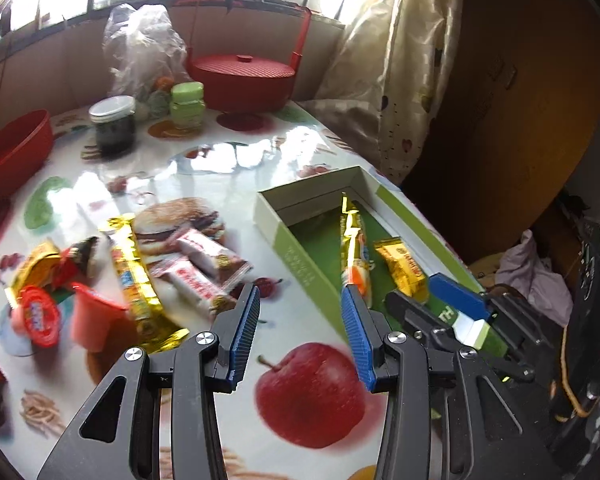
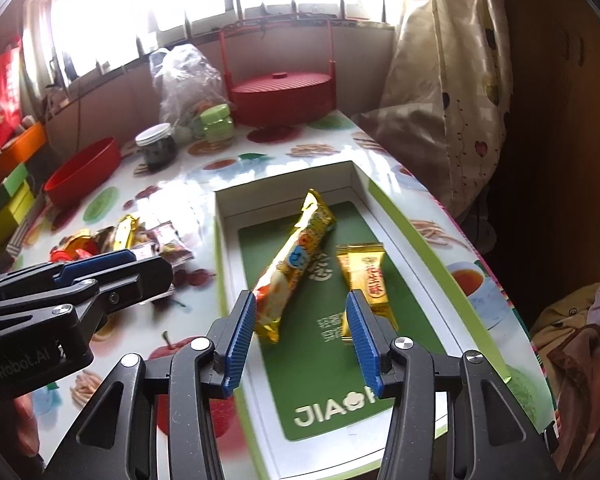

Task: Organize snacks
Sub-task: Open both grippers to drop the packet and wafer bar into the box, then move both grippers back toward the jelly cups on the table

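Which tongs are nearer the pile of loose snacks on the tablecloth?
Left. The left tongs hang open over the tablecloth right beside the snack pile. The right tongs hang open over the green box, which lies between them and the pile.

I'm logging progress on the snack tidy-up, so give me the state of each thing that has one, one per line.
Green box: open, lidless.
Long yellow snack bar: lying in the box.
Small gold packet: lying in the box.
Red basket: lid on.
Dark jar: capped.
Left gripper: open, empty.
Right gripper: open, empty.
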Tool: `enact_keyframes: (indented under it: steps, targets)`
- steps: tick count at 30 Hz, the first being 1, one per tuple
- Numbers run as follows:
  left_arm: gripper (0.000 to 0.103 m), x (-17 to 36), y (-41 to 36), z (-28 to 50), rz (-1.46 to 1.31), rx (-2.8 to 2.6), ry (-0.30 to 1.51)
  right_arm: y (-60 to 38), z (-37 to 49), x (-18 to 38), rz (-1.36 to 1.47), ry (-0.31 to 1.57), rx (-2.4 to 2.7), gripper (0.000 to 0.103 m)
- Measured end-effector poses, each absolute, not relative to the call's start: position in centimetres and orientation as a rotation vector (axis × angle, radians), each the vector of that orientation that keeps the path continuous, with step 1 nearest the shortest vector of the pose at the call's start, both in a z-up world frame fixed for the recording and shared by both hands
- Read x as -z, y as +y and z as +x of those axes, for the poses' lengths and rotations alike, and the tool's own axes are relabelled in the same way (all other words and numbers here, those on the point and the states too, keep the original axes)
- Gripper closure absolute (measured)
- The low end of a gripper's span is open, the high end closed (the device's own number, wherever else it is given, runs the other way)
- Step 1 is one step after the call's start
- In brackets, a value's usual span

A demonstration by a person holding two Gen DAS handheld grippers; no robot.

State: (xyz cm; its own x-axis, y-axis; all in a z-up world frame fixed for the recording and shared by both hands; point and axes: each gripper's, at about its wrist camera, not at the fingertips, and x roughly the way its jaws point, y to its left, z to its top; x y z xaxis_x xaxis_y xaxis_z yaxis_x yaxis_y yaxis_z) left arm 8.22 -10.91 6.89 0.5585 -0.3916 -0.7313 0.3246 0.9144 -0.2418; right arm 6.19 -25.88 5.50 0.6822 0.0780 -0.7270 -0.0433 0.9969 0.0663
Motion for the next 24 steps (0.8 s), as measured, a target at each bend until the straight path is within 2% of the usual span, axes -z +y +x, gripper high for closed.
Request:
enact_keyframes:
  steps: [24]
  targets:
    - [0.059,-7.6,-3.7,5.4,-0.111,0.304,0.816,-19.5,5.9,-6.5,0.002,0.772,-0.245,0.056]
